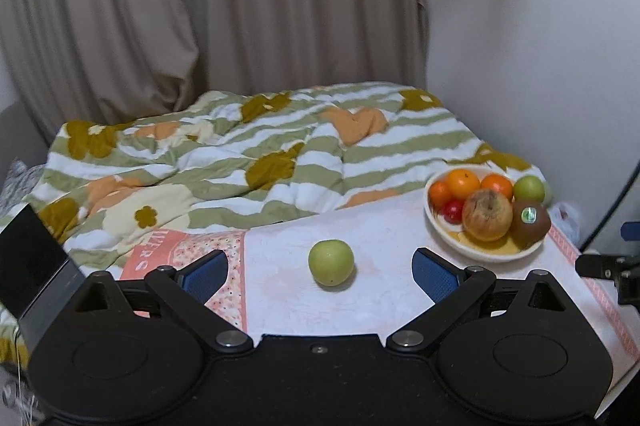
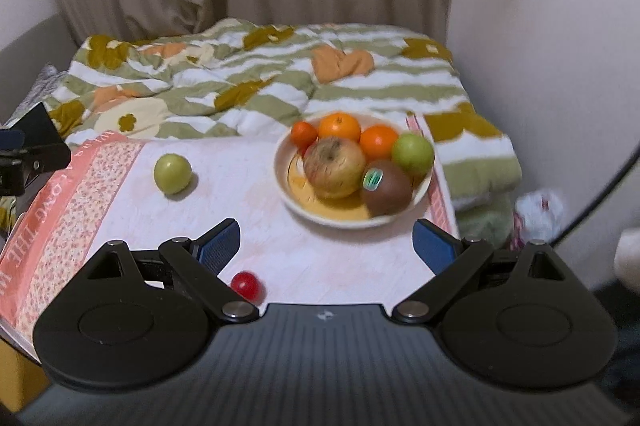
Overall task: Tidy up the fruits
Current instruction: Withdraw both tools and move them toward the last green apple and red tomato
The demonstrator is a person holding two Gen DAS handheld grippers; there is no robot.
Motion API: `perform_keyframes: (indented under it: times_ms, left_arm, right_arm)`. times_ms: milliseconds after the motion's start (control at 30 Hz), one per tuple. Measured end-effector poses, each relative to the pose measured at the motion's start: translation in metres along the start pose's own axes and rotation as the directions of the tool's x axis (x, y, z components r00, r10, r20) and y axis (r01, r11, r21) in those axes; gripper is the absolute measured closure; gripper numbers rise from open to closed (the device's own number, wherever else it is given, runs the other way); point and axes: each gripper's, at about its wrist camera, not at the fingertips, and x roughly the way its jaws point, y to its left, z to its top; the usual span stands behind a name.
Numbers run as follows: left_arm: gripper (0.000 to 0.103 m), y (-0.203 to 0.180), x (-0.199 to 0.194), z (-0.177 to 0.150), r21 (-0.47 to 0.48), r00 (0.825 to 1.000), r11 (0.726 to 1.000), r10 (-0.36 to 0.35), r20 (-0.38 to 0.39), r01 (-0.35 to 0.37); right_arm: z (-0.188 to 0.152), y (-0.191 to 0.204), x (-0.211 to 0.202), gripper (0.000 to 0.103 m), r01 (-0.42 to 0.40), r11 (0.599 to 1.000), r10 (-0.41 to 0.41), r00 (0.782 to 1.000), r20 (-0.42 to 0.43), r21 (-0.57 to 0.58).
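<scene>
Two claws hang over the worktop (image 1: 400,290), both spread wide and holding nothing. The left claw (image 1: 320,268) faces a loose green fruit (image 1: 331,262) lying between its blue pads (image 1: 434,276) but ahead of them, untouched; the line-up suggests it is the next pick. The right claw (image 2: 326,246) looks toward the bowl (image 2: 320,214) beyond its tips, likely the gathering place, since it already holds oranges (image 2: 340,126), a brownish apple (image 2: 334,165), a kiwi (image 2: 388,191) and another green fruit (image 2: 413,153). A small red fruit (image 2: 246,285) lies loose just beside the right claw's left finger, partly hidden. Behind the worktop is a bed with a striped quilt (image 1: 240,161), then curtains (image 1: 200,5). Nothing blocks the way to the bowl.
</scene>
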Motion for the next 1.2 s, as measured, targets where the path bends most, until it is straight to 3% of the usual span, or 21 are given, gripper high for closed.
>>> perform_keyframes:
  times_ms: [167, 500, 767, 933, 1100, 1200]
  left_arm:
    - [0.003, 0.023, 0.032, 0.005, 0.043, 0.993, 0.993, -0.111, -0.048, 0.113]
    - [0.003, 0.038, 0.115, 0.009, 0.155, 0.960, 0.955, -0.229, -0.159, 0.254]
    - [0.006, 0.040, 0.174, 0.006, 0.082, 0.929, 0.947, -0.286, -0.236, 0.312]
    - [0.020, 0.040, 0.202, 0.002, 0.006, 0.904, 0.943, -0.318, -0.284, 0.333]
    - [0.027, 0.039, 0.216, -0.003, -0.031, 0.890, 0.938, -0.338, -0.307, 0.345]
    - [0.037, 0.040, 0.224, -0.004, -0.062, 0.877, 0.930, -0.362, -0.316, 0.362]
  right_arm:
    - [-0.014, 0.032, 0.010, 0.000, 0.072, 0.996, -0.069, 0.997, -0.047, 0.057]
    - [-0.037, 0.079, 0.048, 0.000, 0.191, 0.966, -0.165, 0.974, -0.156, 0.175]
    - [-0.046, 0.089, 0.089, 0.000, 0.235, 0.942, -0.175, 0.953, -0.247, 0.241]
    - [-0.049, 0.094, 0.108, 0.000, 0.274, 0.938, -0.213, 0.939, -0.270, 0.212]
    - [-0.052, 0.090, 0.120, 0.007, 0.293, 0.924, -0.218, 0.931, -0.292, 0.245]
    - [-0.053, 0.091, 0.125, 0.012, 0.293, 0.923, -0.216, 0.931, -0.294, 0.248]
